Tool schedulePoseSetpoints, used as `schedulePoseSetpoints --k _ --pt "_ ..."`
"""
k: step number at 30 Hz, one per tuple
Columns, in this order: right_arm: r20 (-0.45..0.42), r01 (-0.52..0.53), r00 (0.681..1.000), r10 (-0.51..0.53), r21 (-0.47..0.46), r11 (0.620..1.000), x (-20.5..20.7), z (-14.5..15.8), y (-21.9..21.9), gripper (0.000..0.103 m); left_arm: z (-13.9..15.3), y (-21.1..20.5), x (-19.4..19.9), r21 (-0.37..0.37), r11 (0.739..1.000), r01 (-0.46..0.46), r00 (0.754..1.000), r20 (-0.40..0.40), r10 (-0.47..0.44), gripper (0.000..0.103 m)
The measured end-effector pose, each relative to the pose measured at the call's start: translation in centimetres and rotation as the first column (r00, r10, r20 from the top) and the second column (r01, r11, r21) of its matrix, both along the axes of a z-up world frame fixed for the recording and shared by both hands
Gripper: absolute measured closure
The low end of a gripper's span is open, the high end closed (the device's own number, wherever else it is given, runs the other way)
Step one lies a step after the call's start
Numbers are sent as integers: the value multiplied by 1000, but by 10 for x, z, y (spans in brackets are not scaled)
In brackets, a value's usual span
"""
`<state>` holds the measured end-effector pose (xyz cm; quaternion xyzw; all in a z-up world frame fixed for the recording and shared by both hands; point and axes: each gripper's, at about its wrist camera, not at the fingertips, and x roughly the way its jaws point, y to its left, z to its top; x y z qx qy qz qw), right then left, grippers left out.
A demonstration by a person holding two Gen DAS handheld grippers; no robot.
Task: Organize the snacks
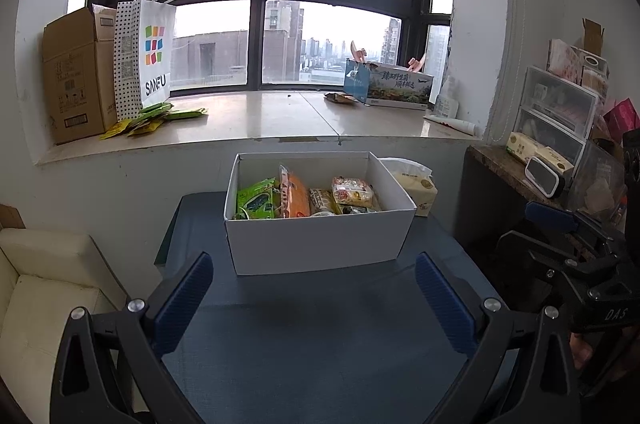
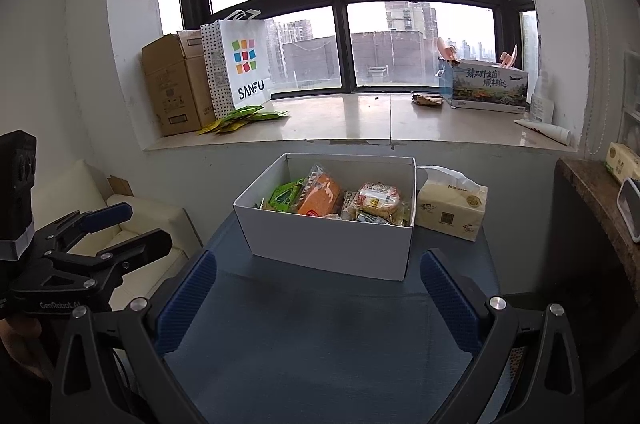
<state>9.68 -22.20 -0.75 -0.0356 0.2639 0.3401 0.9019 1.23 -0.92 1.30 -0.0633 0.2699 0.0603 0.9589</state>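
A white open box (image 1: 316, 240) stands on the dark blue table (image 1: 312, 336); it also shows in the right wrist view (image 2: 328, 244). Inside it lie several snack packs: a green one (image 1: 256, 200), an orange one (image 1: 298, 198) and a red-and-yellow one (image 1: 352, 191). My left gripper (image 1: 314, 298) is open and empty, held above the table in front of the box. My right gripper (image 2: 318, 298) is open and empty too, beside the left. Each shows at the edge of the other's view, the right gripper (image 1: 560, 236) and the left gripper (image 2: 120, 228).
A tissue pack (image 2: 452, 210) stands right of the box. The windowsill (image 1: 280, 120) holds a cardboard carton (image 1: 76, 76), a SANFU bag (image 1: 150, 56), loose green and yellow sachets (image 1: 156, 118) and a printed box (image 1: 392, 86). A cream sofa (image 1: 44, 288) is left; cluttered drawers (image 1: 560, 108) are right.
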Motion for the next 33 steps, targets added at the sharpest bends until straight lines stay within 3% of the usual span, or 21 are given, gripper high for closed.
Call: schedulePoseSetpoints --k 33 --pt "6 -16 1000 16 -1 1000 -4 2 1 0 -1 -1 0 5 1000 4 1000 -6 -4 0"
